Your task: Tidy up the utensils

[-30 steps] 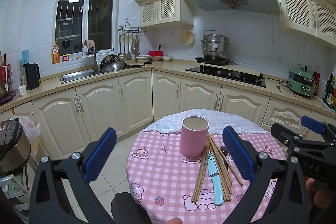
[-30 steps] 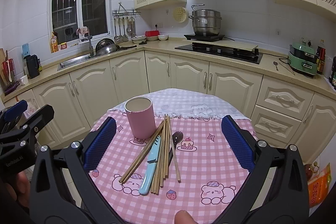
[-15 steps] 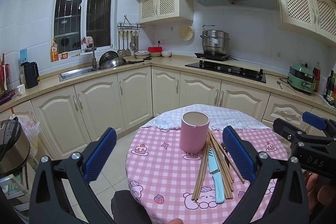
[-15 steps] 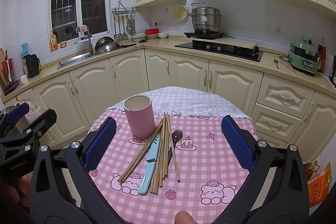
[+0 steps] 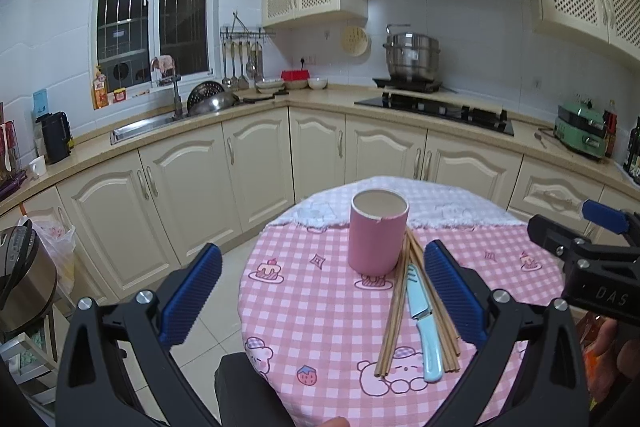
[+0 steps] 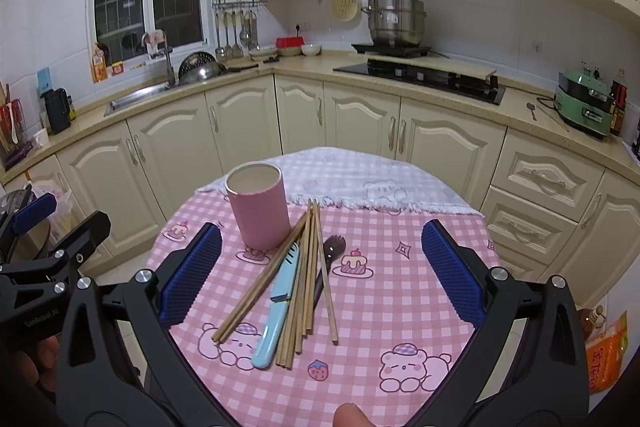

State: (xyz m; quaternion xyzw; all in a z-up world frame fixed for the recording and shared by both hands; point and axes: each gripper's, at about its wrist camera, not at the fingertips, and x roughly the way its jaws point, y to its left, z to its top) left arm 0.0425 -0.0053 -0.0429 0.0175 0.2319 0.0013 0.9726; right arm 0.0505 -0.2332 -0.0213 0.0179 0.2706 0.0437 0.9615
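We see the pink cup (image 6: 258,211) standing upright at the middle of the frame in the right wrist view, on the round desk (image 6: 400,291) with its pink checked cloth, and just below and right of it lie the chopsticks (image 6: 304,279), the blue knife (image 6: 278,311) among them and a dark spoon (image 6: 330,255) at their right edge. Compared with a second ago, the cup and utensils sit a little lower and larger in both views, and nothing on the desk has shifted. The left gripper (image 5: 320,303) hangs over the lower centre of its frame, released and wide apart with nothing between its blue pads, as it was before. The right gripper (image 6: 322,279) is likewise spread wide and empty above the chopsticks, touching none of them.
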